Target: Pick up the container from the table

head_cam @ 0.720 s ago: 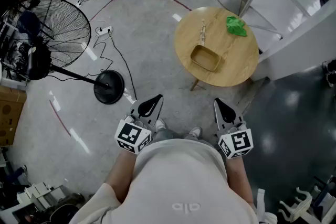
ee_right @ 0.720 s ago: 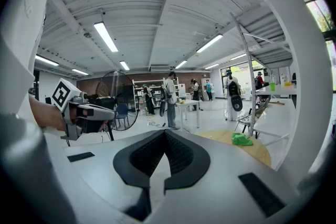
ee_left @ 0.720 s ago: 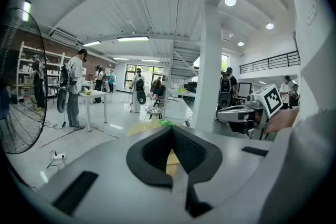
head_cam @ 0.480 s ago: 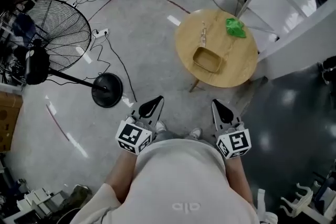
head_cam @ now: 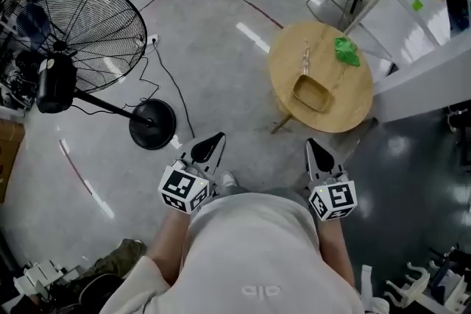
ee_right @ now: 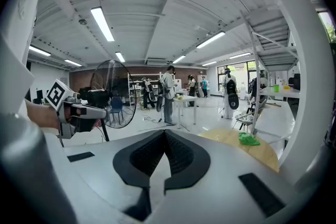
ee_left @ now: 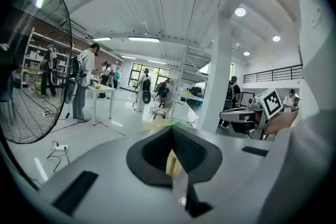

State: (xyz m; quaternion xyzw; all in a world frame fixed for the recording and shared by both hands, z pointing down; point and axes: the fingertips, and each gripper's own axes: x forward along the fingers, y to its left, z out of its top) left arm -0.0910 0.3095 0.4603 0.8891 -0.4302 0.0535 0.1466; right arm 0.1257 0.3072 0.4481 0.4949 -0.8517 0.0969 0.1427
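Ahead of the person, on a grey concrete floor, stands a round wooden surface (head_cam: 349,105), with a big pedestal fan (head_cam: 71,31) off to its left and its cables trailing across the floor. Behind it the room opens into a bright white workshop where several people stand at benches. On the surface's near half lies the container (head_cam: 312,93), a shallow tan tray with its open side up. Its long axis runs slantwise in the head view, from upper left to lower right, roughly across the person's line of sight. A crumpled green cloth (head_cam: 346,51) lies at the far edge, and a slim pale object (head_cam: 305,57) lies just beyond the container. The left hand-held gripper (head_cam: 209,148) and the right hand-held gripper (head_cam: 317,153) hang near the person's waist, well short of the surface, both tilted slightly down. Each is clenched, its pad tips meeting with nothing between them.
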